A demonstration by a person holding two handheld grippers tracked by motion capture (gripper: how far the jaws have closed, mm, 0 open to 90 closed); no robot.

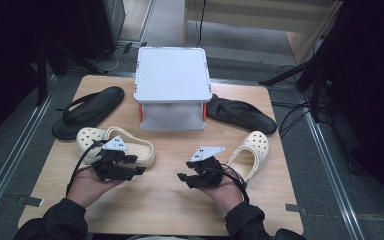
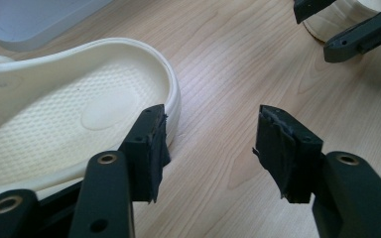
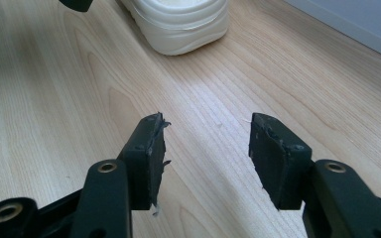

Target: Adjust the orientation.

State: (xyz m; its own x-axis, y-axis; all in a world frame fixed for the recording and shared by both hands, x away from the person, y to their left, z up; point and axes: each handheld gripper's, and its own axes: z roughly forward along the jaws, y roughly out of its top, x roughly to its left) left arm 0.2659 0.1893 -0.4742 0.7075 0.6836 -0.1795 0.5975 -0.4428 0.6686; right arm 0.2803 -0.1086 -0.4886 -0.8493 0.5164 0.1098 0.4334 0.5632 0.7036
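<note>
Just in front of the person's left hand, the left gripper (image 1: 114, 161) sits with jaws spread and empty at the heel end of the near cream clog (image 1: 115, 145); in the left gripper view that heel rim (image 2: 171, 94) lies just beside the left jaw, not between the two. This clog's long axis runs across the table, toe away to the left, so the left hand is the nearer one and, by my judgement, needs only a short shift to straddle the heel wall. To the right of this clog, the right gripper (image 1: 203, 167) is likewise spread over bare wood, the second cream clog (image 1: 251, 152) just past it. Beyond the near clog stands a white lidded box (image 1: 172, 87), flanked by two black flip-flops (image 1: 87, 111). The wooden table (image 1: 170, 205) stands on grey floor, with dark surroundings.
</note>
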